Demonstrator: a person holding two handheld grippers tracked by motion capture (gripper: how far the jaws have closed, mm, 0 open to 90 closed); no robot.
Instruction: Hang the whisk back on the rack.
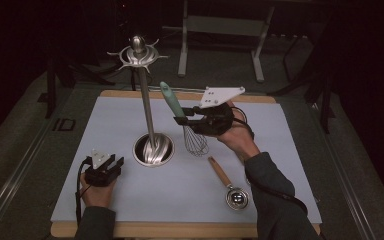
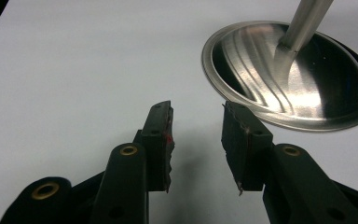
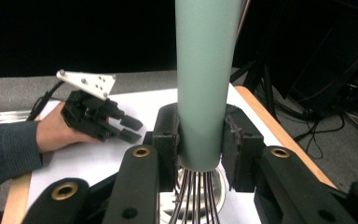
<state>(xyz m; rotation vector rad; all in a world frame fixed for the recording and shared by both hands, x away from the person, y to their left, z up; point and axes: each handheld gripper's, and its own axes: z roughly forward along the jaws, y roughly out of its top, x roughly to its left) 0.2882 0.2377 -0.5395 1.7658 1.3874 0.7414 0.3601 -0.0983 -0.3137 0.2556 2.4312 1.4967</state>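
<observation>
Held the whisk clamped by its green handle in the right gripper, wires just above the counter, right of the stand. Left gripper parked, jaws apart. Best lifted steadily, grip firm, toward a hook.

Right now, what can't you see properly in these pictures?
- Whisk: in the right gripper view the top edge cuts off its green handle, and the right gripper hides most of the wires.
- Stand's pole: cut off by the top edge of the left gripper view.
- Scoop: too small in the high view to tell what is in its bowl.
- Room behind the table: too dark.
</observation>
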